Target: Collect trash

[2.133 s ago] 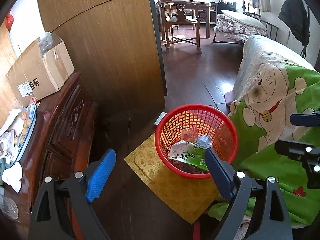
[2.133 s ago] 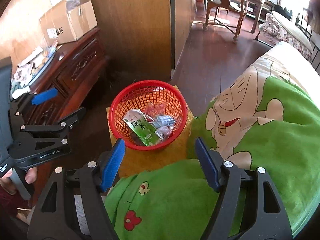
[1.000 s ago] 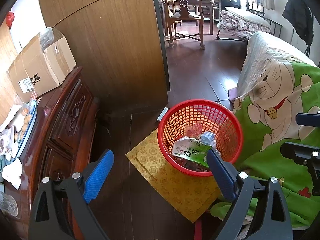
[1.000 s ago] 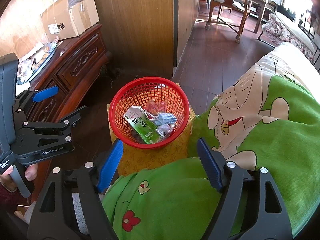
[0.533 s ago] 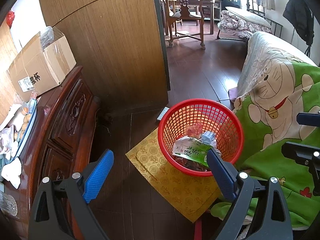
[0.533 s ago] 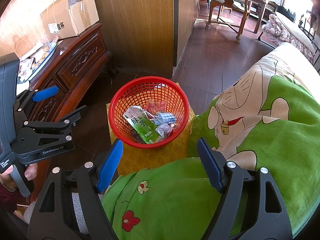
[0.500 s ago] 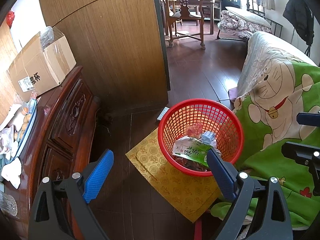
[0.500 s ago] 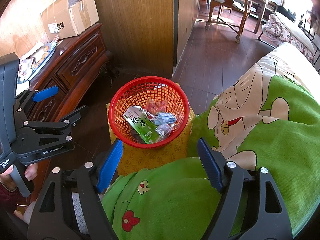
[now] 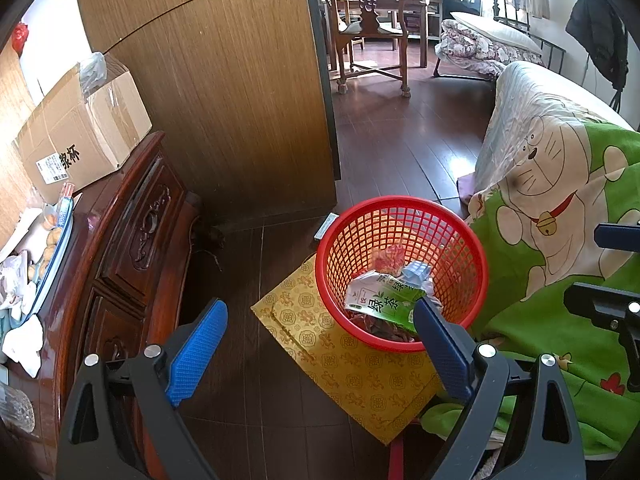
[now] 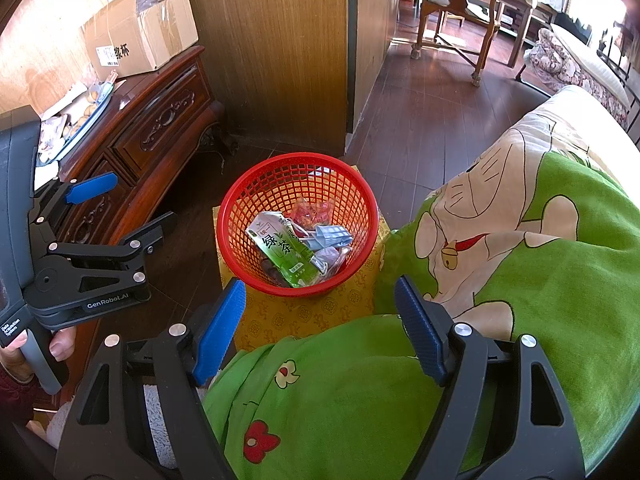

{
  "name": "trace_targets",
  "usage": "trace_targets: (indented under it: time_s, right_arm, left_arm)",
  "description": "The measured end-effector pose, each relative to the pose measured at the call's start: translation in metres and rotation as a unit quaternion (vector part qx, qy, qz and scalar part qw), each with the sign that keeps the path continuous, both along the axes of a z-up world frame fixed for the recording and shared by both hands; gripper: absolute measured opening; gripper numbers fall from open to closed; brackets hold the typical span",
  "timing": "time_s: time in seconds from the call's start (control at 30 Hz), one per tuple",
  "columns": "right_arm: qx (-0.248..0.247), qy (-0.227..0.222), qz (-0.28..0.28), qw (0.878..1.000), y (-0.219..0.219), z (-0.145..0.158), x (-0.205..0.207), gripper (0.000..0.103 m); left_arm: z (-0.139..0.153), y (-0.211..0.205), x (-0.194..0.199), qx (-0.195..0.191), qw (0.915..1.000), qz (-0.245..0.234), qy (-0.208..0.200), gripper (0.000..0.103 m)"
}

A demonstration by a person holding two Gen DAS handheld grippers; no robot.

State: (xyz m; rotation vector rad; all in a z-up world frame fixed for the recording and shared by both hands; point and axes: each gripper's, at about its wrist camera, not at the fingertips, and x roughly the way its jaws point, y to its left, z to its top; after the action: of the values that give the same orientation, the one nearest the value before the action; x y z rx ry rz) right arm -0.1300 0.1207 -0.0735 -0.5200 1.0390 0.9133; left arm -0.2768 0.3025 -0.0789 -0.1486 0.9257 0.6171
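A red mesh basket [image 9: 348,240] [image 10: 240,204] stands on a yellow patterned mat [image 9: 340,360] on the dark wood floor. In it lie a green tea carton [image 9: 384,300] [image 10: 286,252], a blue face mask [image 10: 332,234] and red wrappers [image 10: 310,212]. My left gripper [image 9: 320,344] is open and empty, held above the floor just left of the basket; it also shows in the right wrist view [image 10: 120,204]. My right gripper [image 10: 320,320] is open and empty, above the green blanket [image 10: 520,320], near side of the basket.
A carved wooden cabinet [image 9: 132,248] stands on the left with a cardboard box [image 9: 80,128] and a tray of clutter [image 9: 36,256] on top. A wood panel wall [image 9: 240,100] is behind. The blanket-covered sofa [image 9: 560,220] fills the right. A table and chair [image 9: 372,12] stand far back.
Both grippers have stayed open and almost still over the last second. The views have only shifted slightly since two seconds ago. The trash in the basket has not moved.
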Motion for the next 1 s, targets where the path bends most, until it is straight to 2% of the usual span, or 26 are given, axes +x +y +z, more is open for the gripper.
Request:
trace_targets:
  time_s: [0.87, 1.0]
  right_arm:
    - [-0.001, 0.0, 0.0, 1.0, 0.0016, 0.0002, -0.0005, 0.076]
    - [-0.001, 0.0, 0.0, 1.0, 0.0017, 0.0002, -0.0006, 0.076]
  left_arm:
    - [-0.005, -0.0039, 0.0015, -0.012, 0.9999, 0.003, -0.001, 0.092]
    - [-0.0048, -0.0033, 0.0007, -0.01, 0.9999, 0.006, -0.002, 0.095]
